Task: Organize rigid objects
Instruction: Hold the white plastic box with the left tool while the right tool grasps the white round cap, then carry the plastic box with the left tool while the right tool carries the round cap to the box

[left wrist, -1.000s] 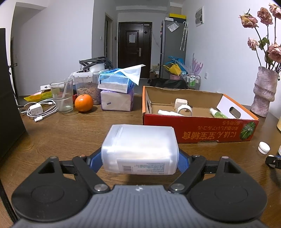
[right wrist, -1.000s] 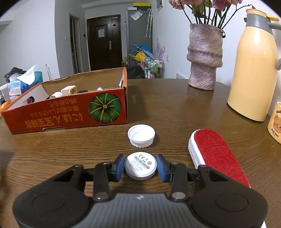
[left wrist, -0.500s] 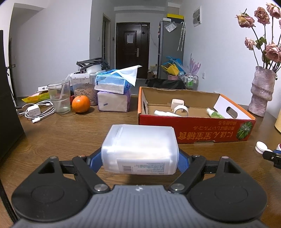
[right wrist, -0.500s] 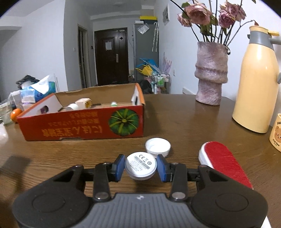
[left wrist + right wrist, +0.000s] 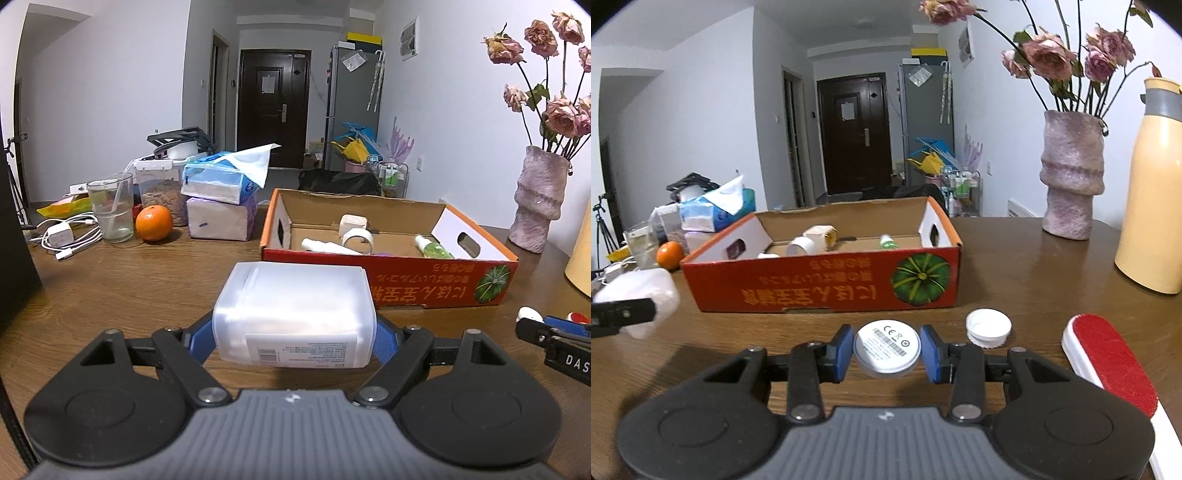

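My left gripper (image 5: 294, 339) is shut on a frosted white plastic box (image 5: 293, 314) and holds it above the table, short of the red cardboard box (image 5: 406, 284). My right gripper (image 5: 886, 350) is shut on a small white round disc (image 5: 886, 348) with a printed label, held above the table in front of the same cardboard box (image 5: 827, 291). The cardboard box holds a tape roll (image 5: 357, 236), a white tube, a small green bottle (image 5: 430, 247) and a small white cube. The left gripper and its plastic box show at the left edge of the right wrist view (image 5: 639, 295).
A white bottle cap (image 5: 988, 326) and a red lint brush (image 5: 1108, 362) lie to the right of my right gripper. A vase (image 5: 1071, 184) and a yellow thermos (image 5: 1152, 206) stand at the far right. An orange (image 5: 154, 223), a glass, tissue packs and cables sit at the back left.
Both grippers have risen with their loads and moved towards the cardboard box. The disc has been lifted off the table. The right gripper has come nearer in the left wrist view.
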Action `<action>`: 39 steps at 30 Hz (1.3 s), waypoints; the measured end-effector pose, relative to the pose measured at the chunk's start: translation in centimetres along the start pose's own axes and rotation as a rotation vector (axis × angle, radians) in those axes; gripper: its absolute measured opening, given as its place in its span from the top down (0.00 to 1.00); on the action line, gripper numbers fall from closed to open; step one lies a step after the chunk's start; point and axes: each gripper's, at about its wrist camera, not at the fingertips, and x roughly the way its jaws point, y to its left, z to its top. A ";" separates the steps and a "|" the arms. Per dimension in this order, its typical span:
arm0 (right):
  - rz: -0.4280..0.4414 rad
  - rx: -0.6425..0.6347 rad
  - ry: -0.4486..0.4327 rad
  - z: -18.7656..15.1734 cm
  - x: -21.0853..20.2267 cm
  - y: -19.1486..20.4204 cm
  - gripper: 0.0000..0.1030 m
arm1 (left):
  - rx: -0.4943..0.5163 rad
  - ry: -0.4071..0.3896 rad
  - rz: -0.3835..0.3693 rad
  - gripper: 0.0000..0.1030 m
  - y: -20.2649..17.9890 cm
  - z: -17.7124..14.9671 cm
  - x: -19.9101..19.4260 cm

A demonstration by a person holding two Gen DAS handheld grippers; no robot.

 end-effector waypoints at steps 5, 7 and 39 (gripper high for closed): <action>0.018 0.001 -0.025 0.8 -0.5 0.4 0.63 | 0.001 -0.013 -0.011 0.20 -1.0 0.5 -0.2; 0.022 0.002 -0.035 1.2 -0.6 0.5 0.63 | 0.000 -0.020 -0.015 0.20 -1.4 0.9 -0.2; 0.060 0.044 -0.135 5.8 3.5 2.1 0.63 | -0.049 -0.102 0.006 0.20 -3.0 6.6 4.1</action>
